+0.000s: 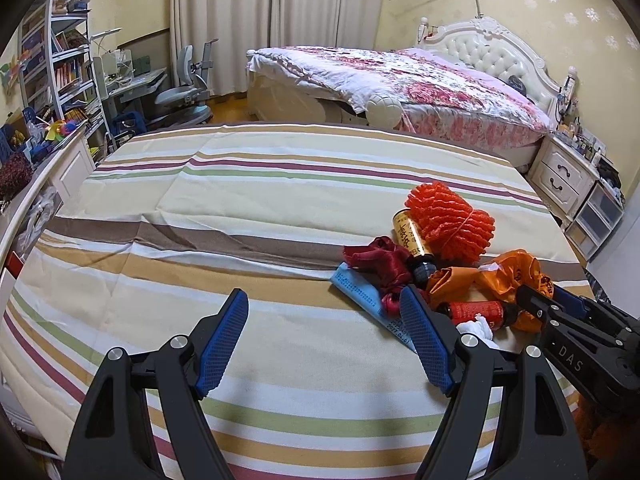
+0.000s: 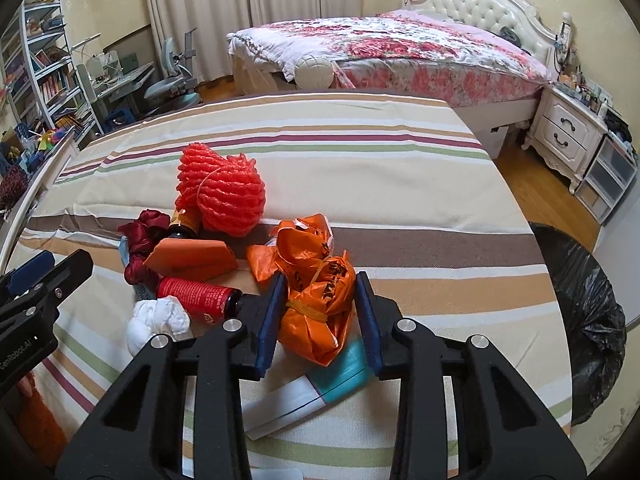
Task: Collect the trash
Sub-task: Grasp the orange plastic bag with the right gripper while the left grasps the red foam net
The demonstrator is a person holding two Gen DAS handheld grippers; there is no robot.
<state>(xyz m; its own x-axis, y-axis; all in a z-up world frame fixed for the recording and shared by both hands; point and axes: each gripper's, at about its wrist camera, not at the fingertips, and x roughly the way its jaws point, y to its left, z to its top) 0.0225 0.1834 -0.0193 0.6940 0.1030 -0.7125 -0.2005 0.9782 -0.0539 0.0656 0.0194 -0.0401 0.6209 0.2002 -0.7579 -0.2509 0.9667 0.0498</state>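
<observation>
Black-lined trash bin [image 2: 580, 320] sits right of the striped-cloth worktop [image 2: 320, 152]. Right claw [image 2: 322, 312], fingers apart, straddles the crumpled orange plastic bag [image 2: 316, 300]; slippery film may slide out, snagging the white-teal box [image 2: 304, 392] beneath. Left claw [image 1: 324, 344] gapes empty.

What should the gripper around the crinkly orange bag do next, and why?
Probably squeeze shut. The right gripper already has its blue fingers on either side of the crumpled orange bag with small gaps showing, so it looks open. Once gripped, the bag could go to the black-lined bin at the right. The left gripper is open and holds nothing.
</observation>
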